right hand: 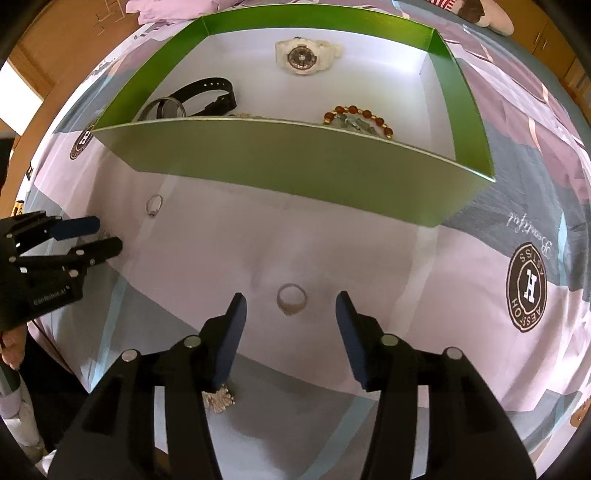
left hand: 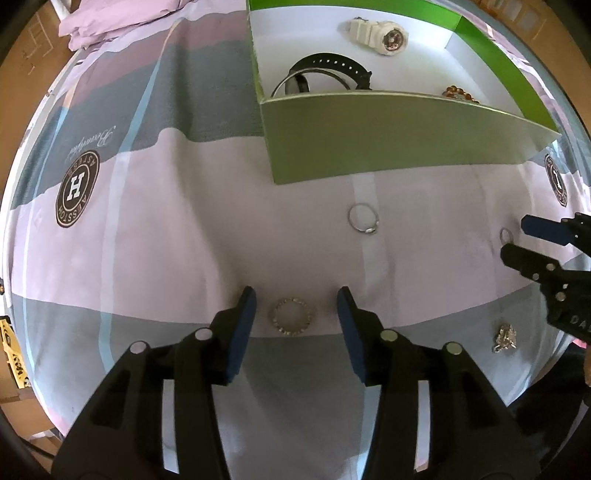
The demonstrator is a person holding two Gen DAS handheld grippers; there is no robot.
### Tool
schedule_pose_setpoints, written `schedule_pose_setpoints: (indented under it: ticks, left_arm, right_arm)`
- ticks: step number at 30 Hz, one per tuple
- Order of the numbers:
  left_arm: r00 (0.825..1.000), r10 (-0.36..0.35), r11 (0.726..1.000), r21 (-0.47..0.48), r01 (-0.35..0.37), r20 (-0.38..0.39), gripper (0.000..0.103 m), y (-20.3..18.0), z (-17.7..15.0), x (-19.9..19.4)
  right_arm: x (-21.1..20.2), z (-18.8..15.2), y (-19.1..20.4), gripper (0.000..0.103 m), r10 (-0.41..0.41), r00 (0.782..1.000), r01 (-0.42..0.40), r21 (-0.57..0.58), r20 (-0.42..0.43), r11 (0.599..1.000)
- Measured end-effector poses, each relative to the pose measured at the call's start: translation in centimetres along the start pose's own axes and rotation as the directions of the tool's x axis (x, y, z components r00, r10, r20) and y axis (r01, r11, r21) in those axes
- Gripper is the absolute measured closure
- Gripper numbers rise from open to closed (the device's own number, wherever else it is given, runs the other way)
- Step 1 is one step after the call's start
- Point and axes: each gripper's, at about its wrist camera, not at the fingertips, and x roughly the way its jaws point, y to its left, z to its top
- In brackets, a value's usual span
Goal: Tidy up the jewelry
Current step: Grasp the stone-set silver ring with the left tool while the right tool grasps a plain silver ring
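Note:
A green box (left hand: 369,136) (right hand: 295,162) on the bedspread holds a white watch (left hand: 380,35) (right hand: 303,55), a black watch (left hand: 325,72) (right hand: 203,98) and a bead bracelet (right hand: 358,116). My left gripper (left hand: 297,314) is open, its jaws either side of a studded ring (left hand: 294,316) lying on the sheet. My right gripper (right hand: 291,319) is open around a plain ring (right hand: 291,298), also seen in the left wrist view (left hand: 506,234). A thin ring with a stone (left hand: 364,218) (right hand: 154,205) lies in front of the box. A silver pendant (left hand: 505,338) (right hand: 219,400) lies near my right gripper.
The bedspread (left hand: 184,240) has grey and pink bands and round "H" logos (left hand: 77,192) (right hand: 526,288). A folded pink cloth (left hand: 122,18) lies at the far edge. Wooden furniture surrounds the bed.

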Motion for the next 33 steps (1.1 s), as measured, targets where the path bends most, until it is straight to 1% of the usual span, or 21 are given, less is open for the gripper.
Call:
schedule_pose_setpoints:
  ticks: [3, 5, 6, 7, 9, 10, 11, 13, 15, 16, 21, 26, 27, 31, 33]
  left_arm:
    - [1.0, 0.018, 1.0, 0.002, -0.018, 0.012, 0.057, -0.5, -0.2, 0.2]
    - [1.0, 0.011, 1.0, -0.008, -0.011, 0.02, 0.059, -0.5, -0.4, 0.1]
    - [1.0, 0.004, 1.0, -0.012, -0.003, 0.024, 0.066, -1.0, -1.3, 0.0]
    - [0.999, -0.013, 1.0, -0.017, 0.014, 0.029, 0.076, -1.1, -1.5, 0.0]
    - [0.999, -0.029, 0.999, -0.025, 0.03, 0.039, 0.082, -1.3, -2.0, -0.2]
    - [0.999, -0.027, 0.999, -0.03, 0.028, 0.047, 0.082, -1.5, -2.2, -0.2]
    - [0.998, -0.018, 0.999, -0.029, 0.02, 0.053, 0.082, -1.6, -2.4, -0.2]
    - [0.998, 0.005, 1.0, -0.021, -0.003, 0.068, 0.082, -2.2, -2.7, -0.2]
    - [0.997, 0.027, 1.0, -0.009, -0.026, 0.078, 0.082, -2.9, -3.1, -0.3]
    - [0.996, 0.032, 0.999, -0.002, -0.032, 0.079, 0.082, -2.8, -2.7, -0.5]
    - [0.996, 0.024, 1.0, -0.008, -0.024, 0.091, 0.082, -3.0, -2.7, -0.6]
    - [0.995, 0.037, 0.999, 0.004, -0.037, 0.098, 0.082, -3.4, -2.9, -0.6]
    - [0.995, 0.035, 0.999, 0.006, -0.036, 0.097, 0.082, -3.2, -2.9, -0.7]
    - [0.995, 0.038, 0.999, 0.008, -0.039, 0.096, 0.081, -2.7, -2.4, -0.3]
    - [0.994, 0.044, 0.999, 0.008, -0.045, 0.098, 0.081, -3.1, -2.4, -0.3]
  right_arm:
    - [1.0, 0.3, 0.4, 0.052, -0.016, 1.0, 0.016, -0.01, -0.017, 1.0]
    - [1.5, 0.4, 0.7, 0.052, -0.027, 0.999, 0.027, -0.013, -0.017, 1.0]
    - [1.6, 0.4, 0.8, 0.052, -0.034, 0.999, 0.034, -0.017, -0.009, 0.999]
    - [1.6, 0.4, 1.0, 0.055, -0.044, 0.999, 0.044, -0.026, 0.001, 0.999]
    - [1.6, 0.5, 1.2, 0.065, -0.046, 0.999, 0.046, -0.026, 0.004, 0.999]
    - [1.5, 0.5, 1.2, 0.075, -0.035, 0.999, 0.035, -0.021, 0.003, 0.999]
    - [1.6, 0.6, 1.2, 0.08, -0.033, 0.999, 0.033, -0.017, 0.001, 0.999]
    - [1.6, 0.6, 1.4, 0.083, -0.044, 0.999, 0.044, -0.022, 0.005, 0.999]
    - [1.7, 0.6, 1.7, 0.083, -0.056, 0.998, 0.056, -0.032, 0.012, 0.998]
    - [1.7, 0.6, 1.9, 0.083, -0.062, 0.998, 0.063, -0.038, 0.015, 0.997]
    - [1.6, 0.3, 2.1, 0.083, -0.074, 0.997, 0.075, -0.033, 0.023, 0.997]
    - [2.0, 0.4, 2.8, 0.083, -0.086, 0.996, 0.088, -0.038, 0.028, 0.995]
    - [1.6, -0.4, 2.8, 0.083, -0.089, 0.996, 0.09, -0.041, 0.03, 0.995]
    - [1.4, -0.7, 2.8, 0.082, -0.088, 0.996, 0.089, -0.031, 0.031, 0.996]
    - [1.3, -0.9, 2.8, 0.082, -0.087, 0.996, 0.088, -0.032, 0.032, 0.996]
